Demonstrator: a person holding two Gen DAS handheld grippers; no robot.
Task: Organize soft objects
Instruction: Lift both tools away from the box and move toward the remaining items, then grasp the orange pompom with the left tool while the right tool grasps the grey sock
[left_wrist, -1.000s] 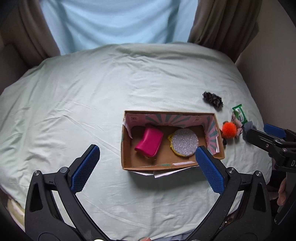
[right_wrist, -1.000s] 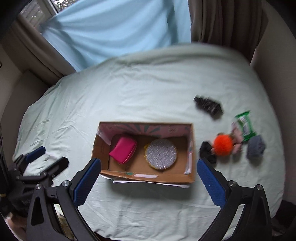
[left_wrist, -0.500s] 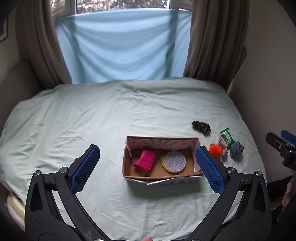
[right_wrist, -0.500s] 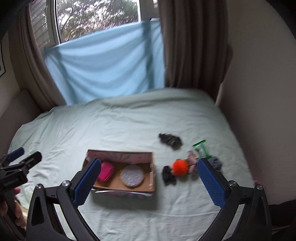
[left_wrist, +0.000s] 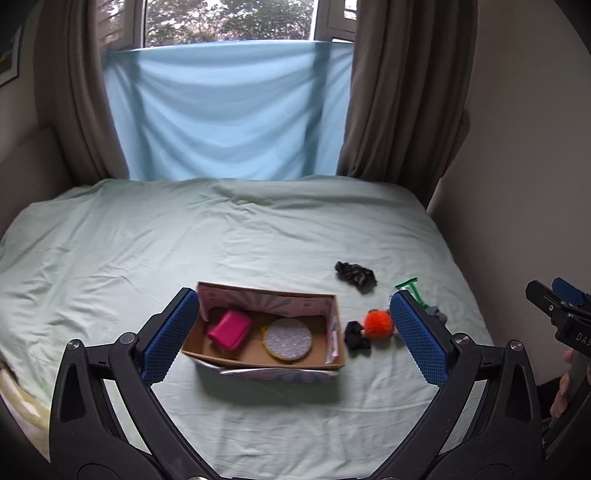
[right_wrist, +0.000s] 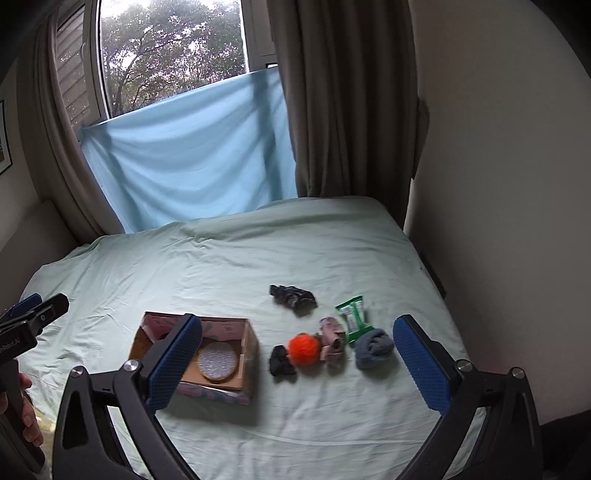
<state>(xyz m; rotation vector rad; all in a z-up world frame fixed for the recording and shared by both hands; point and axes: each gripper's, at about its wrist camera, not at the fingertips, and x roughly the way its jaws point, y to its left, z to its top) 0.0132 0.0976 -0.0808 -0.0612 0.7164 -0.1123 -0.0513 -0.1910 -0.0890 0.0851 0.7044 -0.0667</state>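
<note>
**Both claws spread and empty above the bed; loose soft items lie right of the box**

Left claw (left_wrist: 293, 334): jaws wide apart, nothing between the pads, held above the bed (left_wrist: 184, 240). The box (left_wrist: 266, 363) sits framed between its fingers, nearer the left pad, at about 12 o'clock from the claw. Inside, a pink pouch (left_wrist: 229, 329) lies at the left and a round silver pad (left_wrist: 288, 336) just right of it, the two close together. Outside the box's right wall, at about 1 o'clock, a black scrap (left_wrist: 355, 335) touches an orange pom-pom (left_wrist: 378, 324). Farther back, at about 1 o'clock, a dark scrunchie (left_wrist: 355, 273) lies well apart from the rest.

Right claw (right_wrist: 297, 363): jaws likewise wide apart and empty. The box (right_wrist: 249, 354) stands at about 10 o'clock, its left part hidden behind the left finger. Between the pads, at 12 o'clock, the black scrap (right_wrist: 281, 360) and the orange pom-pom (right_wrist: 303, 349) touch. Just right of the pom-pom lies a pink cloth (right_wrist: 332, 338), then a green packet (right_wrist: 352, 314), then a grey sock (right_wrist: 373, 347) near the right pad. The dark scrunchie (right_wrist: 293, 294) lies behind this row, apart from it.
</note>
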